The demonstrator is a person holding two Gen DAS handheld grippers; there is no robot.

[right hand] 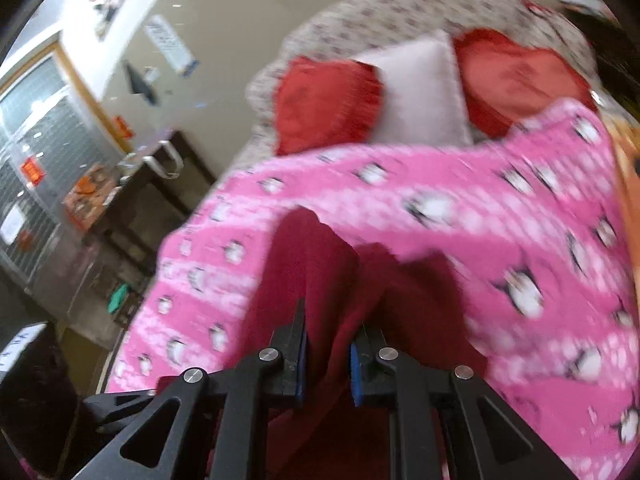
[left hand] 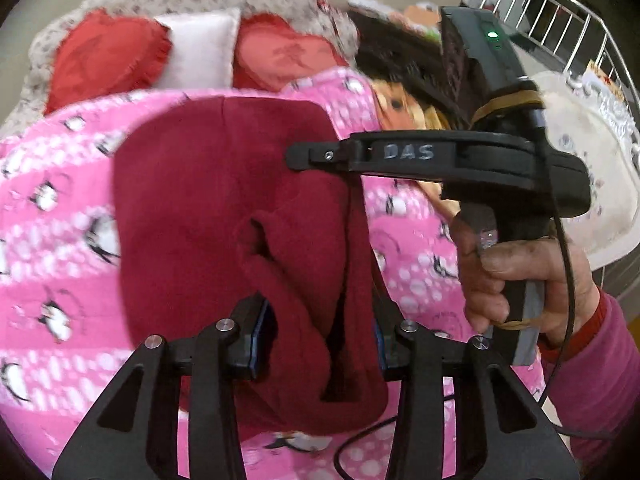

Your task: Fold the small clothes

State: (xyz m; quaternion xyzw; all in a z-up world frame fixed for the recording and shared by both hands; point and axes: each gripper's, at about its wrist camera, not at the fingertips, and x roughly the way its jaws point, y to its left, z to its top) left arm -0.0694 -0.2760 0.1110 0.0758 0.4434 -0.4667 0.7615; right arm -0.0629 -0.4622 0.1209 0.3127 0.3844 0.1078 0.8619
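Pink penguin-print blanket [left hand: 48,240] covers the bed and serves as the work surface; behind it sit two red heart cushions [left hand: 104,60] and a white pillow [left hand: 200,52] against a spotted headboard, with a metal rack [left hand: 560,12] off to the right. Both views are motion-blurred. The dark red garment [left hand: 208,184], a small fleece-like piece, is lifted above the blanket and held between the two tools. Left gripper [left hand: 320,344]: jaws narrowed onto a bunched fold of the red cloth, blue pads pressing on either side. Right gripper [right hand: 326,364]: jaws likewise narrow with red cloth pinched between the blue pads; in the left view its body, in the person's right hand [left hand: 520,276], reaches in level from the right, tip at the garment's upper edge. Judgement: the step in hand looks like carrying one edge over to make a fold. To do it well, keep both pinches firm, draw the two held points apart until the cloth between them is taut and unwrinkled, lower it flat onto the blanket, and line up edges before letting go. Risk: the bunched grip at the left may leave a lumpy crease.
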